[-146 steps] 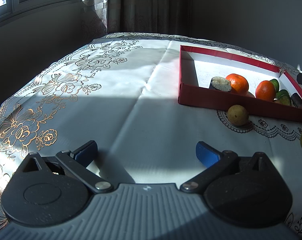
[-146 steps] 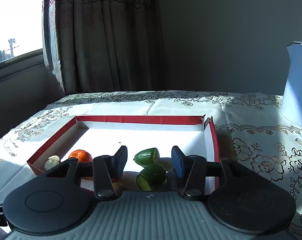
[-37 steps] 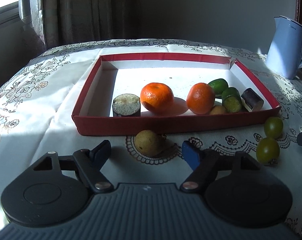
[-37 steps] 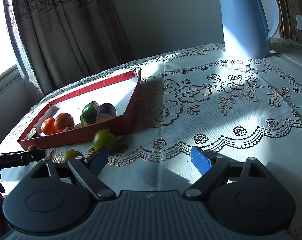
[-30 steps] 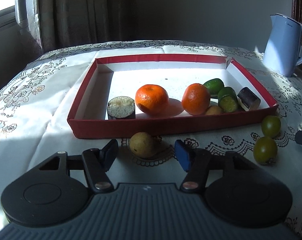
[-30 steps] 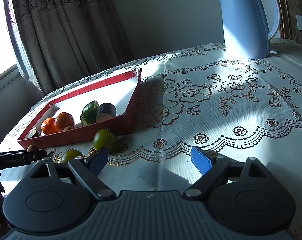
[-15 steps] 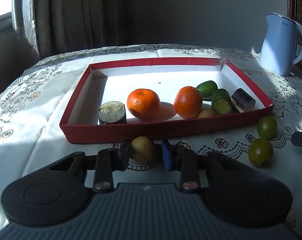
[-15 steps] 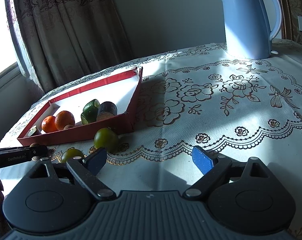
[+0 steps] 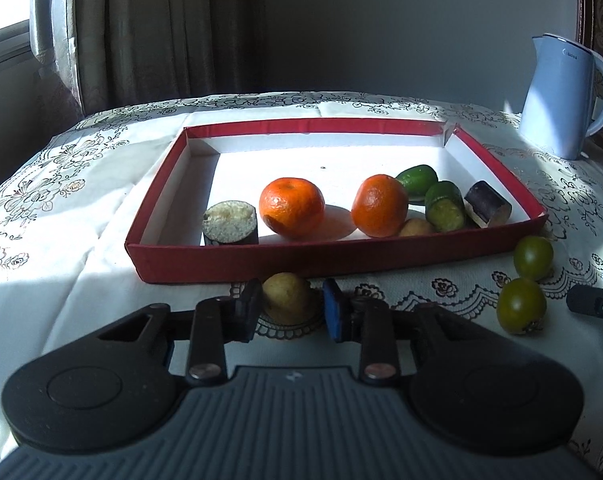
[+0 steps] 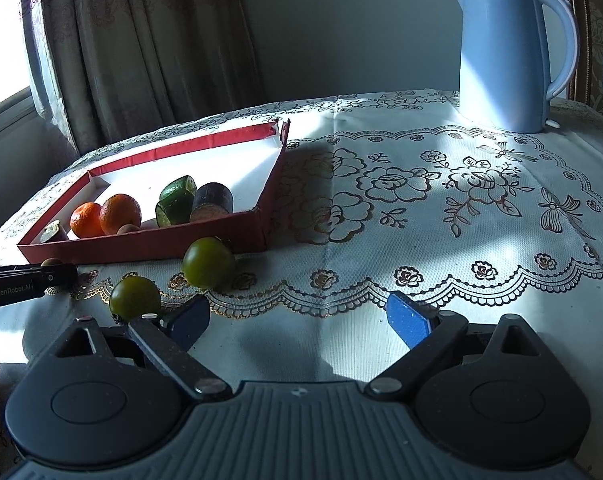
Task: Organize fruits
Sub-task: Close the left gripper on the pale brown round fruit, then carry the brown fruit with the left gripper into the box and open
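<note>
My left gripper (image 9: 289, 306) is clamped on the small yellow fruit (image 9: 287, 298), which sits on the tablecloth (image 9: 61, 248) just outside the red tray (image 9: 301, 258), at 6 o'clock of its near wall. Contact on the far pad is partly hidden; I judge it firm. Risk: the round fruit may squirt out on lifting, or strike the wall if raised too little. My right gripper (image 10: 297, 322) is empty, jaws opening wide, with two green fruits (image 10: 207, 262) at its 11 o'clock. A second ago my left jaws stood apart around the fruit.
</note>
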`<state>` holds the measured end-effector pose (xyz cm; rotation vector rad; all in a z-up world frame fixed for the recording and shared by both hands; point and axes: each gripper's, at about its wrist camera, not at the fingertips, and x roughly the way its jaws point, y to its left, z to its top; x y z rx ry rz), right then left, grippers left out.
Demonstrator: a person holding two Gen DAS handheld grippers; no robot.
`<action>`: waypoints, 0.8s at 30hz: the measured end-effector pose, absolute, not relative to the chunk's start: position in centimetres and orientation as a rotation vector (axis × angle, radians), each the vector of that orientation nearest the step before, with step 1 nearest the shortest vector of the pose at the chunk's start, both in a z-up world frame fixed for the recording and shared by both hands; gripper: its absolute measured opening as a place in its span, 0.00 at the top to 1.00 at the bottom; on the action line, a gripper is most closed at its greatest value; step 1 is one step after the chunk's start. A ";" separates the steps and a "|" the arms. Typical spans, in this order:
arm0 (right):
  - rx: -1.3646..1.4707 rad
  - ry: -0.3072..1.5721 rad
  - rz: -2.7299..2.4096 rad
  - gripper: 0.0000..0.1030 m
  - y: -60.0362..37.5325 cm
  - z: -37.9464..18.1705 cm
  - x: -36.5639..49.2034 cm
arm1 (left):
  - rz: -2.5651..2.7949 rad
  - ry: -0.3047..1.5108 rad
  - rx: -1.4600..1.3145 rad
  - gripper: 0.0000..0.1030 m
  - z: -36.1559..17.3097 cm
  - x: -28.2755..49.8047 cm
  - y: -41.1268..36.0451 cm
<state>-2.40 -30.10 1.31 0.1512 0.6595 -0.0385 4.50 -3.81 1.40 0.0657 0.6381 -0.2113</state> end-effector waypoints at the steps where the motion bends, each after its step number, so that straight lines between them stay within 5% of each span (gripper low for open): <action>1: 0.135 0.666 -0.044 0.07 -29.9 1.3 -2.3 | -0.212 0.638 0.065 0.71 1.4 4.5 -3.8; 24: 0.039 0.713 -0.095 0.01 -28.7 1.0 -1.6 | -0.196 0.602 0.028 0.71 2.0 3.1 -2.1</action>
